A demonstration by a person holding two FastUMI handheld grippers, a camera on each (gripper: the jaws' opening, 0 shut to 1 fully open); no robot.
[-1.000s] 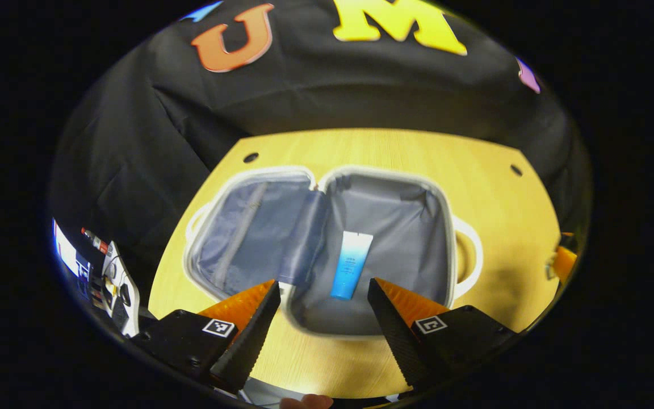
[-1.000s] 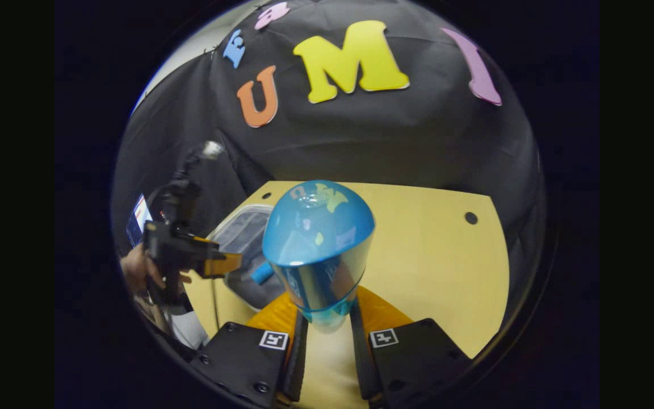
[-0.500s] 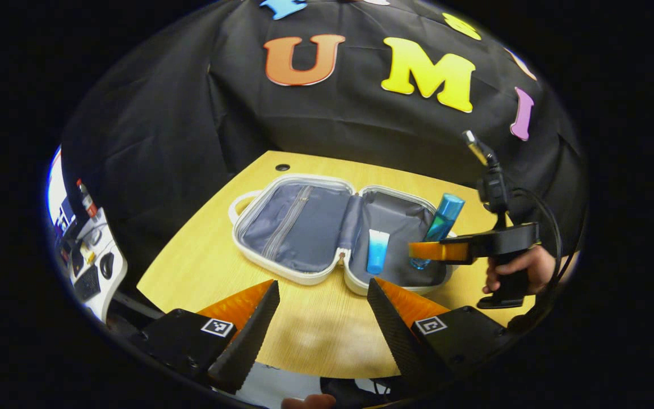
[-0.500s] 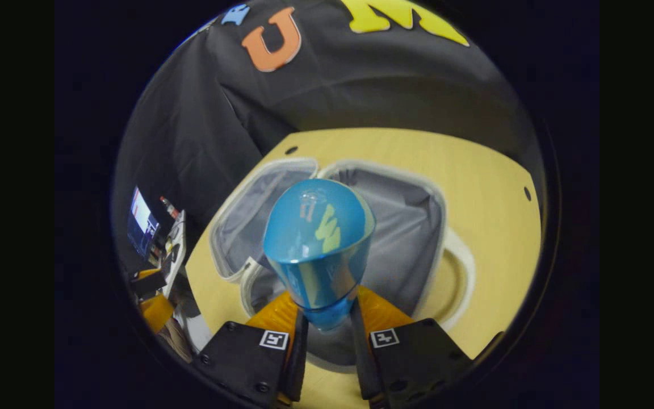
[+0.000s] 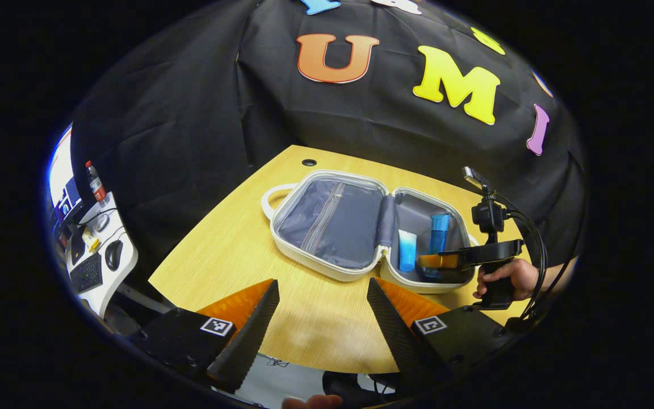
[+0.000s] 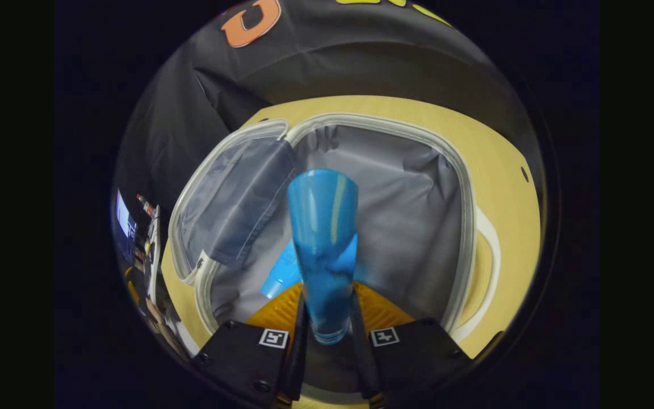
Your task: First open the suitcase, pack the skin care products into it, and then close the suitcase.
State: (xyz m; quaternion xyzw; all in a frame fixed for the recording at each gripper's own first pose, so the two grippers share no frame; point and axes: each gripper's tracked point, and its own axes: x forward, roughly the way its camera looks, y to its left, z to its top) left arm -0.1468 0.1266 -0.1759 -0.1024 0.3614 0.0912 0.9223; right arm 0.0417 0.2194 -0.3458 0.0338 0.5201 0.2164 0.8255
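Now we lower blue bottle (image 6: 322,227) beside tube (image 5: 407,250) in open suitcase (image 5: 327,224); right gripper (image 6: 327,318) jaws clamped on it, left gripper (image 5: 321,318) jaws wide, empty. Release gently.

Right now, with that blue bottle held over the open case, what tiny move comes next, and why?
Probably lower it slightly and let go: the right gripper clamps the blue bottle inside the suitcase, beside the tube already there.
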